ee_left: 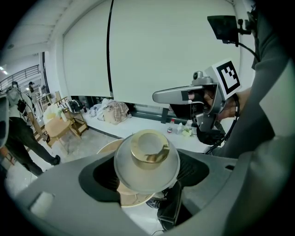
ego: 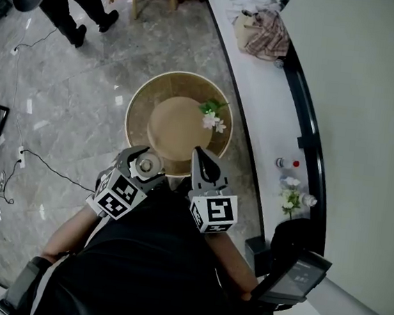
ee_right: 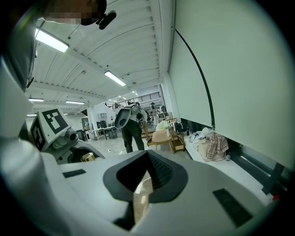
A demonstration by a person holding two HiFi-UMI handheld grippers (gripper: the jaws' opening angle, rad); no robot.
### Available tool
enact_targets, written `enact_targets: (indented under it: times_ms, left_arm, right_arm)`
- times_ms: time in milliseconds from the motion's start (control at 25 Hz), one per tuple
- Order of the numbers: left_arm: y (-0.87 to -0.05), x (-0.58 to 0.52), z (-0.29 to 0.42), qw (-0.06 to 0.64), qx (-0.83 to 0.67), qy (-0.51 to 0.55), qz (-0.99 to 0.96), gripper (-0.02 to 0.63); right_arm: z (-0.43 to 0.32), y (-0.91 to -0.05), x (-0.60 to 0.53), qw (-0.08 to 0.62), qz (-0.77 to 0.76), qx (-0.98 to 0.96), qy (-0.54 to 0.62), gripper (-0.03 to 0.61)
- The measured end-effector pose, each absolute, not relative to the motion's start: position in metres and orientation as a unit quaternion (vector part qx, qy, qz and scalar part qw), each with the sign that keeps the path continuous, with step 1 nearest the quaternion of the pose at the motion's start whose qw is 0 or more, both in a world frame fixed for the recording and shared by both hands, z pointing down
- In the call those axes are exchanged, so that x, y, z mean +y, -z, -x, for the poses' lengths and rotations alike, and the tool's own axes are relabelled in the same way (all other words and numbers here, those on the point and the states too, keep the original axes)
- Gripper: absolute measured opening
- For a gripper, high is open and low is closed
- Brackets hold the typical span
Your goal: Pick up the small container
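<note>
Left tongs (ee_left: 147, 179) clamp round frosted gold-capped container (ee_left: 147, 154); right tongs (ee_right: 146, 177) closed, empty.

The small container (ee_left: 146, 162) is frosted white with a shiny gold cap; the left tool (ego: 144, 163) and right tool (ego: 200, 155) are grey with black inner pads, and their cubes (ego: 118, 197) carry black-and-white square markers; the round surface (ego: 140, 109) is tan wood, darker at the rim; the flowers (ego: 214, 124) are white with green leaves (ego: 209, 106); the floor (ego: 65, 83) is grey and marbled; the cloth (ego: 267, 33) is plaid in pinkish brown.
</note>
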State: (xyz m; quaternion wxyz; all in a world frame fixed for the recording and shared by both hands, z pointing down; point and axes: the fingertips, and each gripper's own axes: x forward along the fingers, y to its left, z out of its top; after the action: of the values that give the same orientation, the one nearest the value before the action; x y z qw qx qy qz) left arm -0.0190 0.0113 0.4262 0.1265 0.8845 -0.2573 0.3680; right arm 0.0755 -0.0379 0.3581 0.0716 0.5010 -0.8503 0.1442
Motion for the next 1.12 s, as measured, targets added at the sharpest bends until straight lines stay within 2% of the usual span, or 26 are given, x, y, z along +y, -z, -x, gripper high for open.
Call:
enact_targets:
  times_ms: [1120]
  left_arm:
    - [-0.426, -0.002, 0.025, 0.146, -0.262, -0.364, -0.882, 0.344]
  right_arm:
    - [-0.073, -0.346, -0.049, 0.054, -0.504, -0.852, -0.130, -0.003]
